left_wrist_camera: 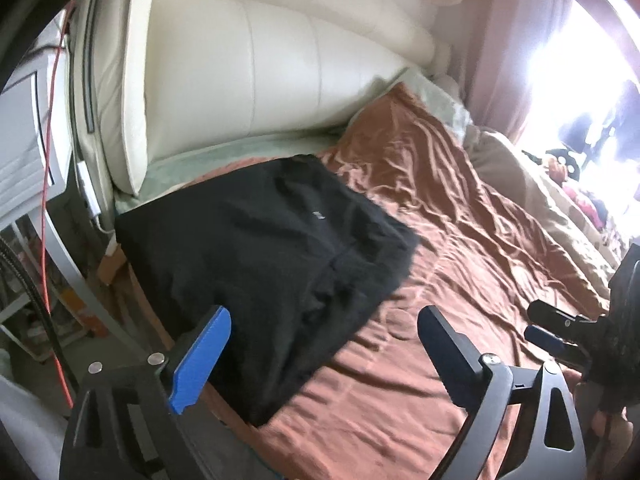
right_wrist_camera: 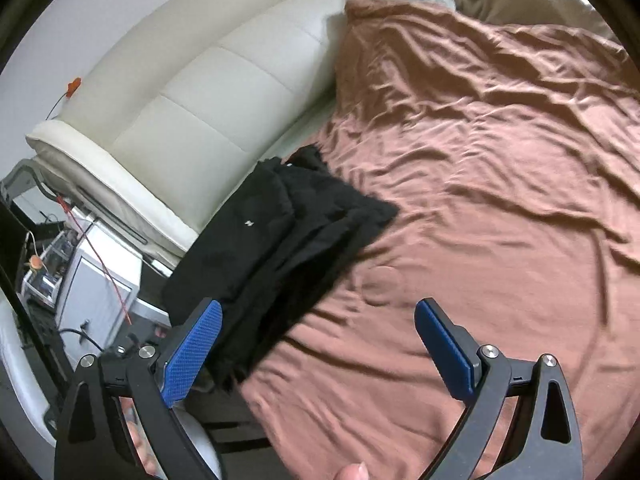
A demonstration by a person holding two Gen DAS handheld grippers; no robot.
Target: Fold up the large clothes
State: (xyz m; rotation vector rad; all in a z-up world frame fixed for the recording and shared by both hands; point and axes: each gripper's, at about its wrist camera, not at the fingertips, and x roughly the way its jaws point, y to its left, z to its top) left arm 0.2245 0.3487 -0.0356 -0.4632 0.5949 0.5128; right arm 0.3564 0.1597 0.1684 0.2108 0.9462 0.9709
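Apparently finished folding: 1 black garment (left_wrist_camera: pixel 256 248) lying as a flat rectangle at the left of centre in the left wrist view, on the brown sheet (left_wrist_camera: pixel 460 240) near the bed's edge, just below the cream headboard (left_wrist_camera: pixel 240 72); probably set there to keep it squared and out of the way. Left gripper (left_wrist_camera: pixel 322 354) spread wide, gripping nothing, hovering at the lower frame over the garment's near edge; right gripper (right_wrist_camera: pixel 318 350) likewise agape and empty, lower centre of its own view, garment (right_wrist_camera: pixel 280 248) left of centre. Counted: 1 garment, 2 grippers, 4 blue pads (right_wrist_camera: pixel 192 354), 1 sheet, 1 headboard; 1 red cable (left_wrist_camera: pixel 50 120) at far left.
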